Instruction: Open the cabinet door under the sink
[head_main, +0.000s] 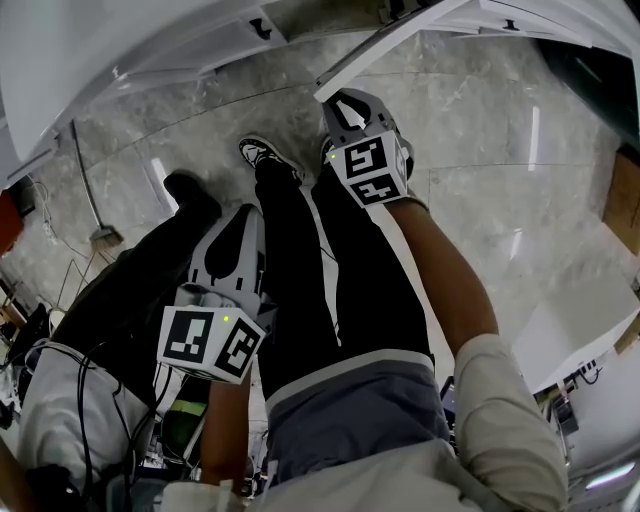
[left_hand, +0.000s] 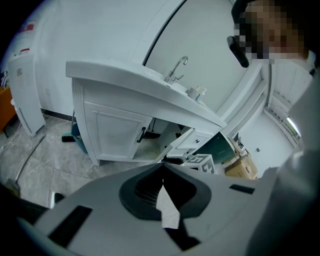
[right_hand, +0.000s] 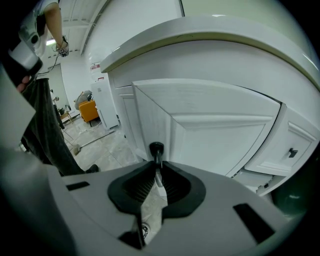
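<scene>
Right tool (right_hand: 157, 167) is clamped on the black handle (right_hand: 156, 149) of the cabinet door (right_hand: 215, 130). The door stands part-way out below the sink (left_hand: 150, 75), so the pull looks under way. Next it needs a steady draw outward along the door's arc with a firm grip. Left tool (left_hand: 162, 169) hangs back, pinched together on nothing. The hinge is out of sight, and the cabinet's inside is too dim to read.

No legible text or numbers.
</scene>
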